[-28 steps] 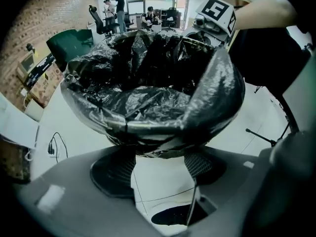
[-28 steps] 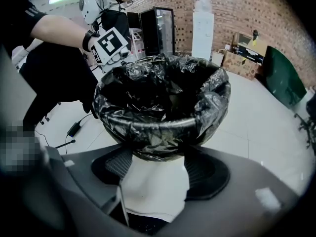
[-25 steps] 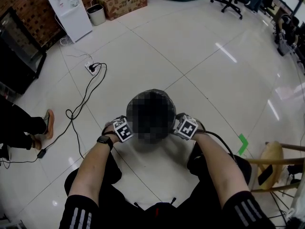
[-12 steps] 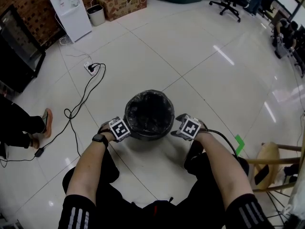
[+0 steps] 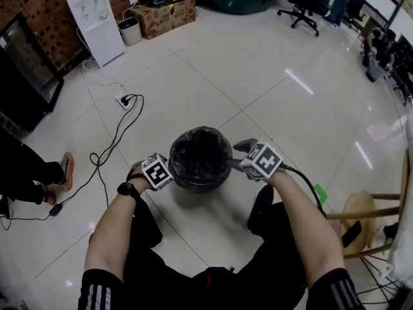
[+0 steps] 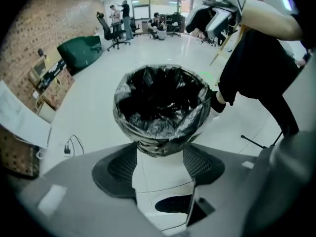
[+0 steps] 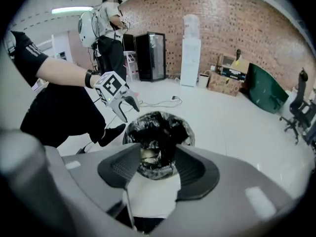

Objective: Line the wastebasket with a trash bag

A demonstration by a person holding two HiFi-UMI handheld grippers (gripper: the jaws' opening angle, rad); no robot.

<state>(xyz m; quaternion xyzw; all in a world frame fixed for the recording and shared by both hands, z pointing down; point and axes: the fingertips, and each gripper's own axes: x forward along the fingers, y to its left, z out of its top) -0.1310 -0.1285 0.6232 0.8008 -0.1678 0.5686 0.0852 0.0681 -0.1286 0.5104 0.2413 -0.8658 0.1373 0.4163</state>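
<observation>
The round wastebasket point(image 5: 201, 159) stands on the white tile floor between my knees, with a black trash bag point(image 6: 160, 105) inside it and folded over its rim. My left gripper point(image 5: 169, 173) hangs just left of the rim, open, with nothing between its jaws point(image 6: 159, 162). My right gripper point(image 5: 237, 155) is above and right of the rim. Its jaws have just been closing, but they still stand apart with nothing between them point(image 7: 158, 169). Each gripper view looks down on the lined basket point(image 7: 158, 125) and shows the other gripper across it point(image 6: 222, 4) point(image 7: 123, 105).
A power strip with a black cable point(image 5: 122, 99) lies on the floor to the left. A wooden stool point(image 5: 368, 215) stands close on my right, by a green tape mark point(image 5: 321, 196). Another person's foot point(image 5: 64, 166) is at far left. A water dispenser point(image 5: 93, 11) and boxes point(image 5: 169, 8) line the brick wall.
Both grippers have lifted off the sides of the basket's rim, the right one higher. The bag stays over the rim.
</observation>
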